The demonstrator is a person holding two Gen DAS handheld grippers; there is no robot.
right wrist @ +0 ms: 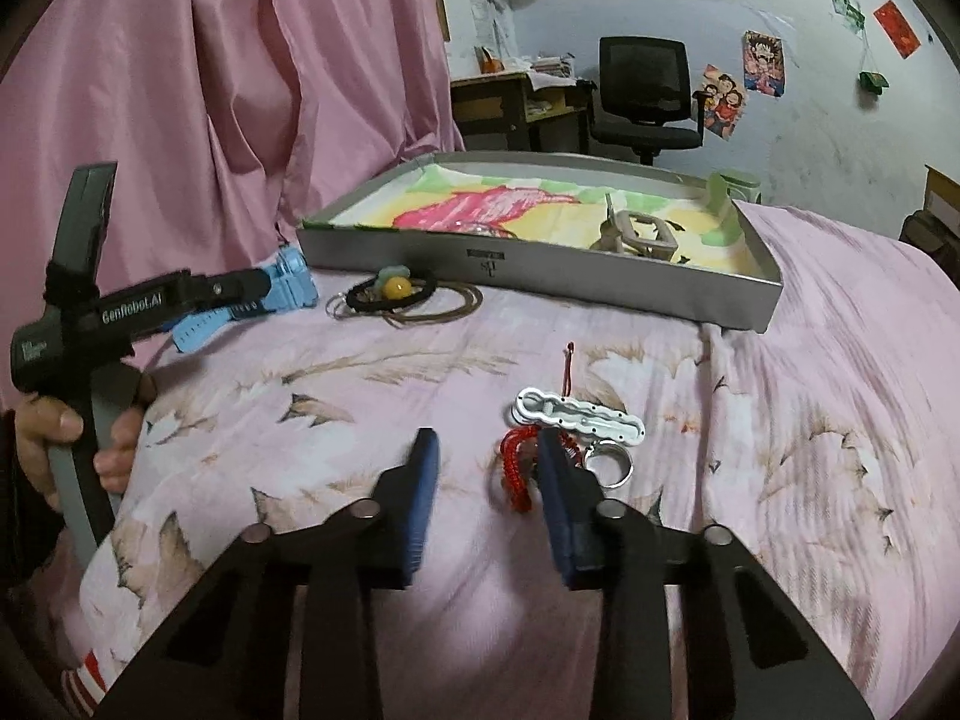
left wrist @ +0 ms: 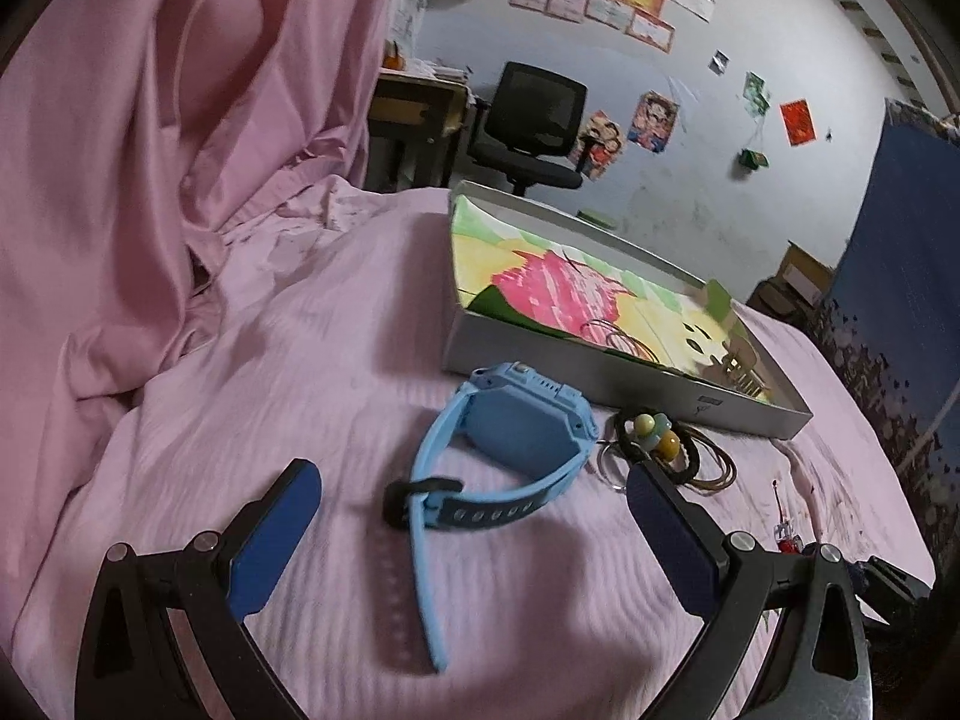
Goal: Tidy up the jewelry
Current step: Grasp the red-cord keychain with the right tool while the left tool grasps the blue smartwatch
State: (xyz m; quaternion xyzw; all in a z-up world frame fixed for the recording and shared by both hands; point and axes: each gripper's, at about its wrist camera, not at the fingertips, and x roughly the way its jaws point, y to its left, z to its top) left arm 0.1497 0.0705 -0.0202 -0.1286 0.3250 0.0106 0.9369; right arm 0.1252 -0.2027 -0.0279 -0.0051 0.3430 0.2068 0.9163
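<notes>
Left gripper is held with jaws spread wide, one blue pad on each side of the watch; nothing is pinched. The blue watch lies on the pink bedsheet, face tilted up, strap running toward the camera, buckle end dark. No contact between pads and watch can be confirmed.

Just right of the watch, a black hair tie with yellow and green beads is seen, lying over thin brown bands and a small metal ring. These lie just in front of the grey tray. The tray is lined with a coloured drawing, pink and yellow; some thin bands and a beige clip are seen inside, blurred.

In the right wrist view, the right gripper is held with jaws apart, nothing gripped. A red coiled cord lies between the pads, close to the right one; touch cannot be told. Beside it, a white clip and a metal ring lie on the floral part of the sheet. A beige watch-like item is seen inside the tray. At the far left, the left gripper's black body is held in a hand, its tips near the watch. The hair tie lies just in front of the tray wall.

Behind the bed, a black chair and a desk are seen against a wall with posters.
</notes>
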